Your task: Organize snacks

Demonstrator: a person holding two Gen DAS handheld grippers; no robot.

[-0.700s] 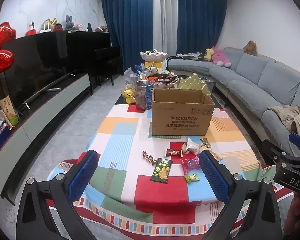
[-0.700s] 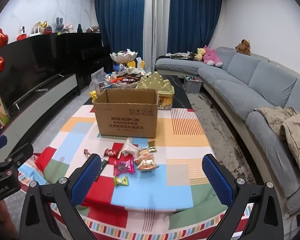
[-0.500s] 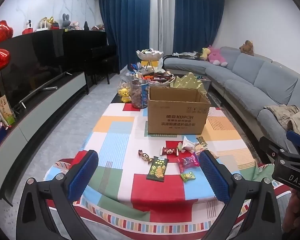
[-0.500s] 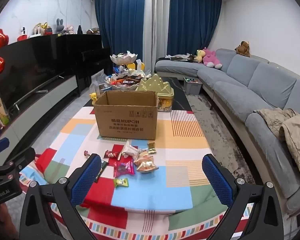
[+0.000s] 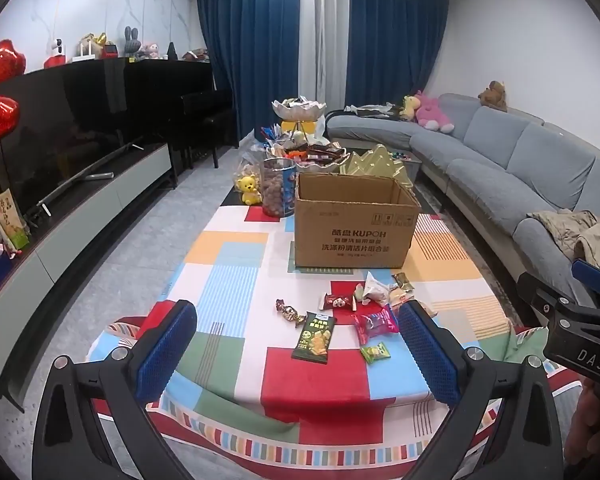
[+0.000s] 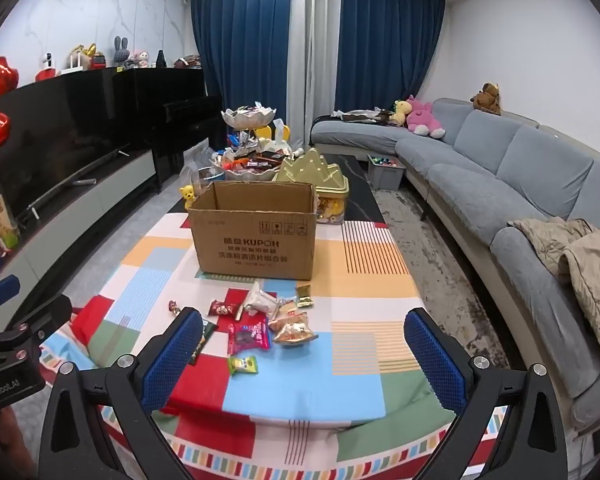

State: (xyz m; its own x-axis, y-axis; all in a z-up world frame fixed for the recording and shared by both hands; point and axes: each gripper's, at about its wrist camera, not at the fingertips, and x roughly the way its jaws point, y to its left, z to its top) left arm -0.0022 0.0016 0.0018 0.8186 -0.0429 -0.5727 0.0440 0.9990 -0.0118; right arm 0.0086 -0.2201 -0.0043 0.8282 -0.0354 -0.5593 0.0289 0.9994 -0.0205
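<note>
Task looks barely started, imo. Both grippers hanging off the near edge of the table, nothing picked yet.

Left gripper [image 5: 296, 348]: jaws spread wide, empty. Right gripper [image 6: 302, 354]: same, wide apart, holding nothing.

Snacks sitting loose on the patchwork tablecloth [image 5: 220, 280], clustered at 6 o'clock of the open KUPOH cardboard box [image 5: 354, 226], near it but not touching:
- green chip packet [image 5: 314, 337], closest to left gripper, lying flat
- pink packet [image 6: 249, 336] just beside an orange-ish clear bag [image 6: 294, 330]
- small lime-green packet [image 6: 243, 365] nearest the table edge
- red mini wrapper [image 6: 221, 309], white crumpled packet [image 6: 260, 300], gold wrapper [image 6: 305, 296] closer to box
- twist-wrapped candy [image 5: 287, 312] at 9 o'clock of the cluster

Box interior: can't tell if anything's inside, near wall blocks the view.

Behind box at 12 o'clock: tiered snack bowl [image 6: 249, 118], gold tin [image 6: 314, 176], clear jar of brown snacks [image 5: 277, 188]. Prob not part of the job.

Remaining: basically everything. All loose pcs seem to need going into the box, one by one.
</note>
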